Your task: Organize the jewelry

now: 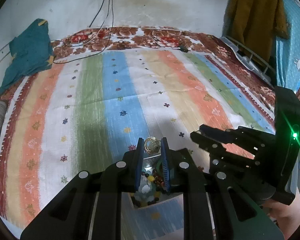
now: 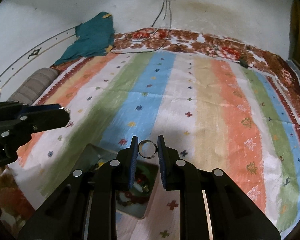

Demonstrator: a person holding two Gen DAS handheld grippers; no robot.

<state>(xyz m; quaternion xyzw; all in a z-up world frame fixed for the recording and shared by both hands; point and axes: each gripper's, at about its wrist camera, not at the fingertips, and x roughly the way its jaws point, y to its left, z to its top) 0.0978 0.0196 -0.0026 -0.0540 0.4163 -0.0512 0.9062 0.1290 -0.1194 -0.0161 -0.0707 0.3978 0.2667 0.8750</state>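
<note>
A gold filigree ring (image 1: 151, 145) was pinched by the left hand-held gripper (image 1: 152, 147), a plain silver band (image 2: 147, 149) by the right hand-held gripper (image 2: 147, 149), above the jewelry box (image 2: 150, 206) near on the bed (image 2: 190, 92); either could be dropped if the thin grip slipped.

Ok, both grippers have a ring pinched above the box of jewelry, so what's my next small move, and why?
Probably carry the gold ring in the left gripper out over the bare striped bedspread and set it down. Each gripper already holds a ring, the right gripper a silver ring, and the box below is a jumble of beads.
</note>
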